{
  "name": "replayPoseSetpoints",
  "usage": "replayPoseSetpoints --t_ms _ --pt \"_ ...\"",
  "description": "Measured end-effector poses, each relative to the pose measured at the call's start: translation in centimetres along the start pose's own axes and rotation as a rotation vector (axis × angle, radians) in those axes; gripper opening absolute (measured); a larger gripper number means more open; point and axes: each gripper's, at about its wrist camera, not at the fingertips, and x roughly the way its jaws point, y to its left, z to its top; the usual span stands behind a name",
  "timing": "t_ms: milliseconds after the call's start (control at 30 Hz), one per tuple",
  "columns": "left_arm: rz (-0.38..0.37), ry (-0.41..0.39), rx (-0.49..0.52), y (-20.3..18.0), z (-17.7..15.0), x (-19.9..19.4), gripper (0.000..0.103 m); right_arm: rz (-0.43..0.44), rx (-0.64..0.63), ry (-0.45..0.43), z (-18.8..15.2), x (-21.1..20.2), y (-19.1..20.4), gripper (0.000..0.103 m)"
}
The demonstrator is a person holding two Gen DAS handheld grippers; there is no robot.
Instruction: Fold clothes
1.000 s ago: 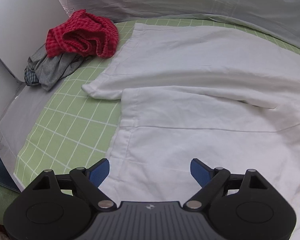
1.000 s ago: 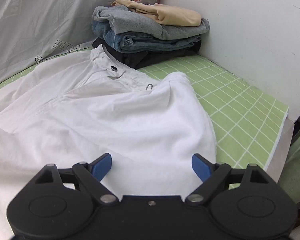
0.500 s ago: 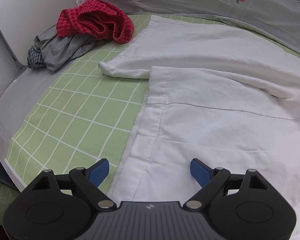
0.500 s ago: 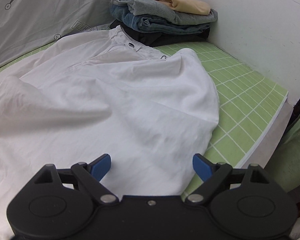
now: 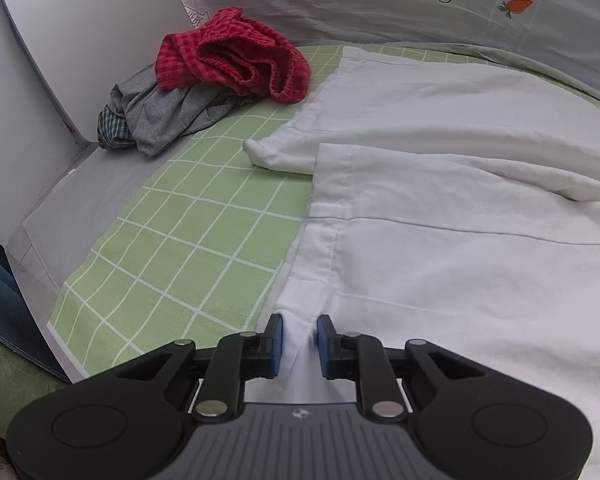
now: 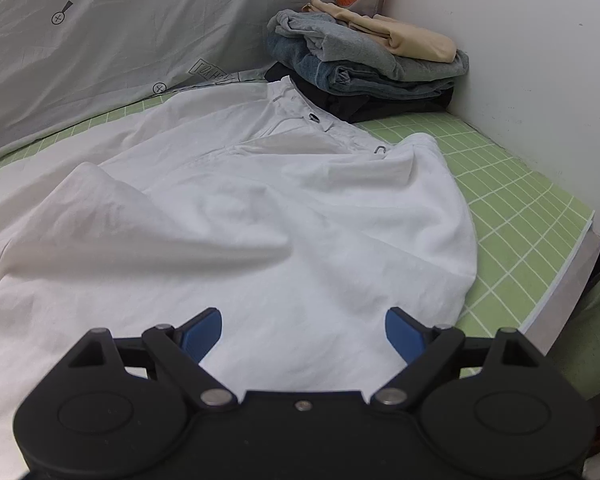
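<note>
Left gripper (image 5: 299,340) jaws nearly closed, pinching white garment (image 5: 460,240) hem between both pads. Right gripper (image 6: 303,330) jaws wide apart, holding nothing; garment spreads ahead and beneath them on green mat (image 6: 512,200).

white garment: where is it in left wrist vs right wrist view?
Left wrist: the white garment fills the right half, its hem pinched in the left tongs.
Right wrist: it fills the centre and left, under the open right tongs.
Shared landmark: green checked sheet.
</note>
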Motion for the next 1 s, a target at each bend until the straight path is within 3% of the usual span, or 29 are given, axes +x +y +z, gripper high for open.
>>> replayPoseSetpoints --t_ms 200,367,533,600,667,733,800,900,1000 --pt "0.145 0.016 -0.076 4.6 1.5 2.7 0.020 0.032 -0.007 0.000 0.3 -0.2 1.7 0.089" --pt "0.177 0.025 -0.140 7.3 3.1 4.7 0.020 0.057 -0.012 0.031 0.2 0.6 3.5 0.089" --pt "0.191 0.051 -0.150 7.2 3.9 4.8 0.024 0.060 0.000 0.030 0.6 0.9 4.1 0.089" --pt "0.162 0.055 -0.176 7.5 4.0 4.2 0.028 0.050 0.038 0.030 0.8 1.1 3.4 0.090" --pt "0.117 0.059 -0.222 8.0 4.1 3.4 0.041 0.037 0.086 0.029 1.2 1.5 2.5 0.090" --pt "0.062 0.053 -0.253 8.0 4.3 2.4 0.062 0.020 0.134 0.023 1.4 1.9 1.4 0.090" --pt "0.003 0.034 -0.249 7.3 4.6 1.4 0.073 0.004 0.178 0.017 1.6 2.3 0.3 0.090" --pt "-0.055 0.020 -0.185 4.8 4.9 0.3 0.081 -0.022 0.211 0.006 1.9 3.2 -0.8 0.090" --pt "-0.104 0.032 -0.101 1.6 4.9 -0.7 0.082 -0.031 0.252 -0.003 2.2 4.2 -2.0 0.090"
